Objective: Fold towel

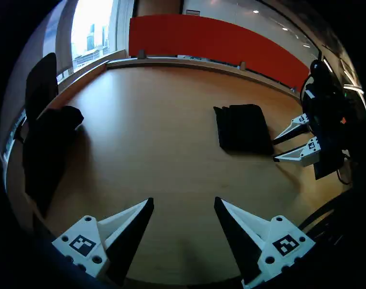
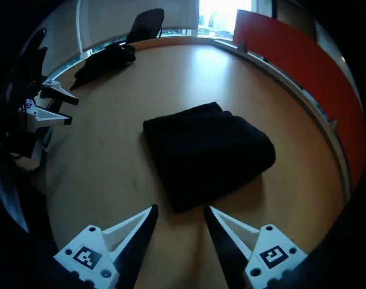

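Observation:
A black towel (image 2: pixel 209 151) lies folded into a thick rectangle on the wooden table (image 2: pixel 115 159). In the right gripper view my right gripper (image 2: pixel 181 210) is open just short of the towel's near edge, with nothing between its fingers. The left gripper view shows the same towel (image 1: pixel 243 127) far off to the right, and the right gripper (image 1: pixel 275 150) beside it with its fingers apart. My left gripper (image 1: pixel 184 202) is open over bare wood, well away from the towel. It also appears at the far left of the right gripper view (image 2: pixel 73 111).
A black chair (image 1: pixel 41 86) with dark cloth (image 1: pixel 53 139) draped over it stands at the table's left edge. A red partition (image 1: pixel 216 41) runs along the far edge, with windows beyond it. Bare wood spreads around the towel.

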Tool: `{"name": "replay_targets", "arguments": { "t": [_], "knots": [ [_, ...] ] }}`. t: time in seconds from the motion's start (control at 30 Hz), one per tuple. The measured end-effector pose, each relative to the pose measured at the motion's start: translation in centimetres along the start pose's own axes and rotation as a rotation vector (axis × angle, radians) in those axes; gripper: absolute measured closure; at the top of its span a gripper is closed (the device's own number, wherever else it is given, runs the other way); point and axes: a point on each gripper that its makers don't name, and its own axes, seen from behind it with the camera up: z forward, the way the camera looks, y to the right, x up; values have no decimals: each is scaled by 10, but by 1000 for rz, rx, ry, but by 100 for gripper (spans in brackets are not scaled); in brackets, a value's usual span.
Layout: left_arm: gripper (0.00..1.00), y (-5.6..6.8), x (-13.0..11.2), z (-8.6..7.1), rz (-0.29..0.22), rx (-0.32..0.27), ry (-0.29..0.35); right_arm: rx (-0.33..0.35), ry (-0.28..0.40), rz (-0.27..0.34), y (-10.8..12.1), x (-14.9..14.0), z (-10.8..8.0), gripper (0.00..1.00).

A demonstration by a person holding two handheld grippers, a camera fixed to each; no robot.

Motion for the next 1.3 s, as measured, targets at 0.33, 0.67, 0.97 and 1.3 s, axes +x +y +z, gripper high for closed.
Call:
{"name": "replay_targets", "arguments": {
  "t": [0.33, 0.67, 0.97, 1.3],
  "knots": [
    [7, 0, -1, 0, -3, -1, 1, -15, 0, 71, -4, -3, 4, 45],
    [7, 1, -2, 0, -3, -2, -1, -42, 8, 119, 2, -2, 4, 72],
    [7, 0, -3, 0, -4, 0, -2, -50, 13, 136, 5, -4, 3, 92],
    [7, 1, -2, 2, 1, -6, -5, -67, 26, 130, 14, 3, -6, 95]
  ]
}}
